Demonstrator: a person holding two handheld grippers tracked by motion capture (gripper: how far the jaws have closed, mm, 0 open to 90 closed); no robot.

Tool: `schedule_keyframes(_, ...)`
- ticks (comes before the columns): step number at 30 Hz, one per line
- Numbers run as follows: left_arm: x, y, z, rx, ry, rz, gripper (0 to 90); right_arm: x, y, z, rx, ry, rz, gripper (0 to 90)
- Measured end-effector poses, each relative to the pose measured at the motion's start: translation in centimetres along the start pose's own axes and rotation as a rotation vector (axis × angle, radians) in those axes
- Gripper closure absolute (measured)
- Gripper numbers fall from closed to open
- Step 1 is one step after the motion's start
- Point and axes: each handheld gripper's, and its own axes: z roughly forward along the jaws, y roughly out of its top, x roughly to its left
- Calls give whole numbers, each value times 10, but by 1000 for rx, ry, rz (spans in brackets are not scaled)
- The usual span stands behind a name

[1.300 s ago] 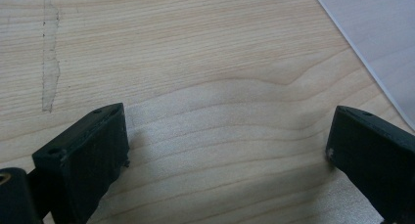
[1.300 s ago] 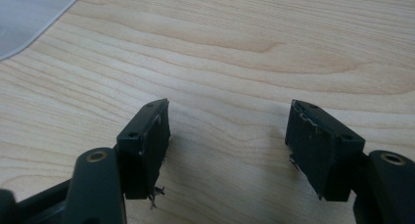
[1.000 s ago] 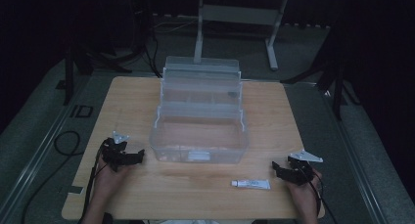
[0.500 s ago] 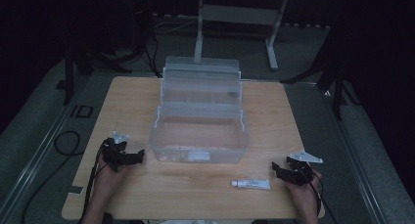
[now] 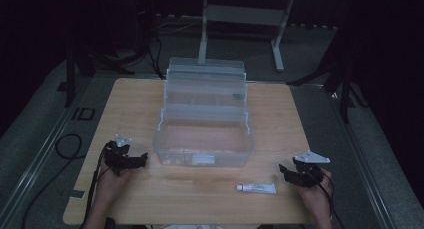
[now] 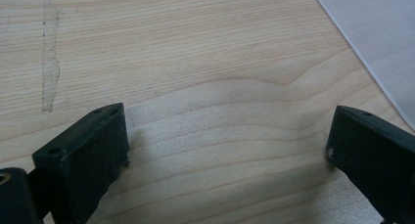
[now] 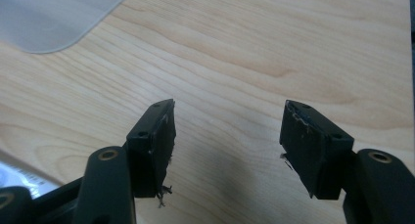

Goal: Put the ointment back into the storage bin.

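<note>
A clear plastic box [image 5: 205, 139] with its lid raised stands in the middle of the wooden table [image 5: 150, 199]. A small white tube [image 5: 256, 188] lies in front of the box's right corner. My left gripper [image 5: 143, 159] rests on the table left of the box, jaws wide open over bare wood [image 6: 227, 123]. My right gripper [image 5: 283, 169] sits just right of the tube. Its jaws have just been closing but still stand open, with nothing between them [image 7: 228, 111]. In the right gripper view the tube's end [image 7: 19, 177] shows at the lower left.
A corner of the clear box shows in the left gripper view [image 6: 381, 33] and in the right gripper view [image 7: 49, 13]. Cables [image 5: 65, 144] lie on the floor to the left of the table. A metal stand [image 5: 240, 19] is behind it.
</note>
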Motion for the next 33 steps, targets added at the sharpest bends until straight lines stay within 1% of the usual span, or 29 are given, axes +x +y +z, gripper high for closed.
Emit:
schedule_keyframes(5,0,0,0,0,0,0,25,3,10,-7,9,8,-57,375)
schedule_keyframes(10,0,0,0,0,0,0,25,6,18,-10,25,23,-99,375)
schedule_keyframes(11,0,0,0,0,0,0,25,6,20,-10,26,32,-108,375)
schedule_keyframes(15,0,0,0,1,0,1,25,7,26,-13,35,42,-140,375)
schedule_keyframes(21,0,0,0,0,0,0,25,9,33,-15,65,72,-187,375)
schedule_keyframes(24,1,0,0,6,0,8,25,11,36,-15,70,83,-218,375)
schedule_keyframes(26,0,0,0,4,0,5,25,12,38,-16,71,93,-243,375)
schedule_keyframes(33,0,0,0,4,0,5,26,14,47,-19,88,123,-297,375)
